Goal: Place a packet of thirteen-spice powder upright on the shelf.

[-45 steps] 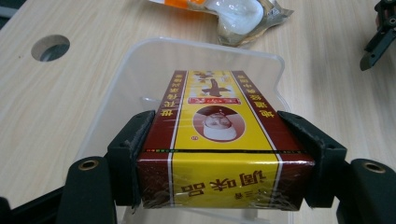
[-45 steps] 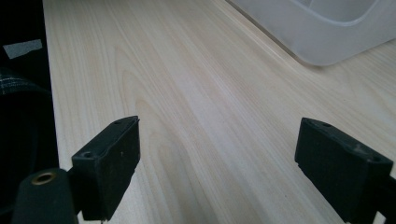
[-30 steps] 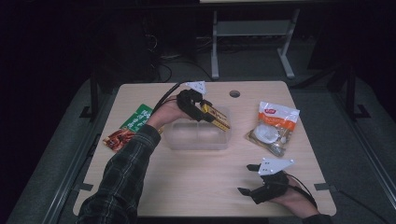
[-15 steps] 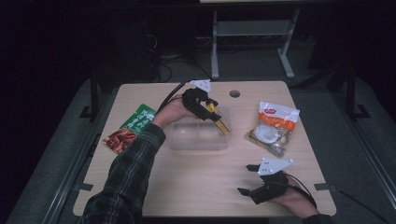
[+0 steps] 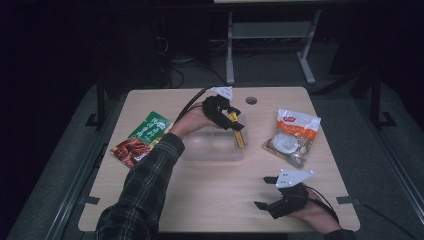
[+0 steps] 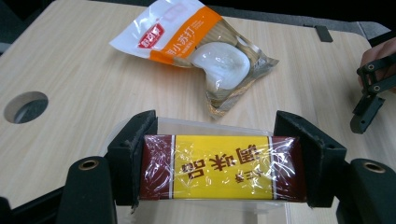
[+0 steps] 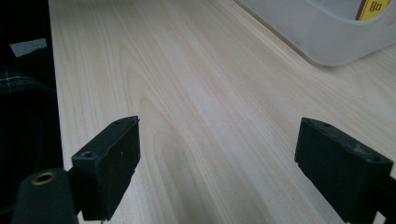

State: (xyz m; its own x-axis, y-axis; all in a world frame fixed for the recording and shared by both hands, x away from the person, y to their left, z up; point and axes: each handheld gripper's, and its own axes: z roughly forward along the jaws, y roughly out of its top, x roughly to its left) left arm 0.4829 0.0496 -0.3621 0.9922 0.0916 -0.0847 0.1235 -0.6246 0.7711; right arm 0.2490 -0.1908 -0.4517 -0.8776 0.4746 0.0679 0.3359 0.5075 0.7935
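My left gripper is shut on a yellow and dark-red wrapped snack bar. It holds the bar over the right end of a clear plastic box at the table's middle. My right gripper rests low over the bare wood near the front right of the table, jaws wide apart with nothing between them. That same clear box lies ahead of it at the upper right of the right gripper view.
A white and orange bun packet lies right of the box. A green packet and a red-brown packet lie at the left. A round cable hole sits near the table's far edge.
My left gripper has carried the snack bar rightward and a little toward the near side, over the box's right end. The right gripper has stayed put.
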